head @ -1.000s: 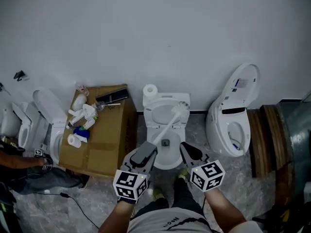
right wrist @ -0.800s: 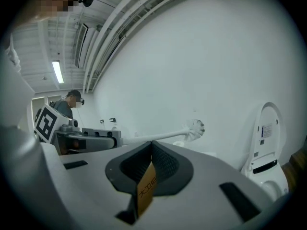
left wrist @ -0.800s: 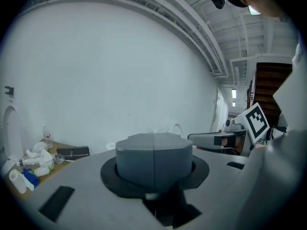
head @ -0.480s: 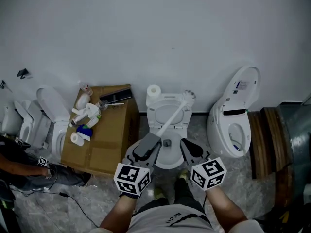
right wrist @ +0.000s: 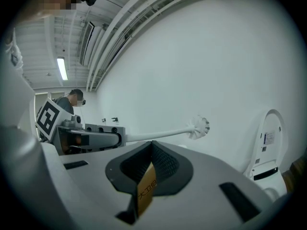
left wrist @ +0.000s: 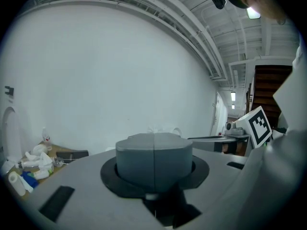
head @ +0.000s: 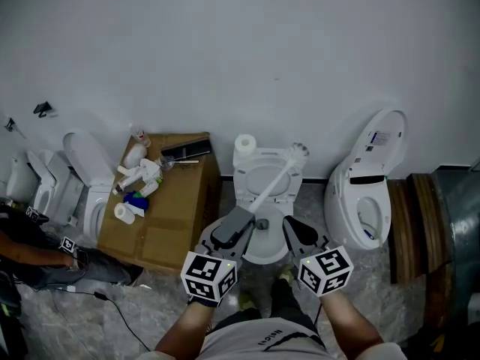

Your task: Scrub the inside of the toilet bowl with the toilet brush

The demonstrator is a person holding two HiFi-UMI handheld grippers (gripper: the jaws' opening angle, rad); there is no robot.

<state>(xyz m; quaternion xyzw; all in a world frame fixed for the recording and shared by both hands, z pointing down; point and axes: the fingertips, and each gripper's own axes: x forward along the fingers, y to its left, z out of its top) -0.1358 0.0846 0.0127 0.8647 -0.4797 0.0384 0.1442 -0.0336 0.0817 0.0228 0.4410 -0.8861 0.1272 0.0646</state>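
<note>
Left gripper (head: 241, 219) jaws clamped, right gripper (head: 292, 227) closed

**Hidden, cut off, too small**

Head view: the toilet brush (head: 274, 181) handle end is buried in my left gripper (head: 240, 223). That and my right gripper (head: 294, 229) cover the near part of the toilet bowl (head: 262, 255). Left gripper view: my closed jaws block the brush, only bristle tips show. Person (head: 34, 250) cut by the left edge. Clutter (head: 136, 188) on the cardboard box (head: 161, 235) too small to tell.

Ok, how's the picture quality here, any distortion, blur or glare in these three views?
Head view: evenly lit and sharp, corners dimmer. Left gripper view: strong fisheye bends the white ceiling pipes, black ring round the edge. Right gripper view: same fisheye, the ceiling strip light blows out, the white long-handled toilet brush is fairly sharp.
</note>
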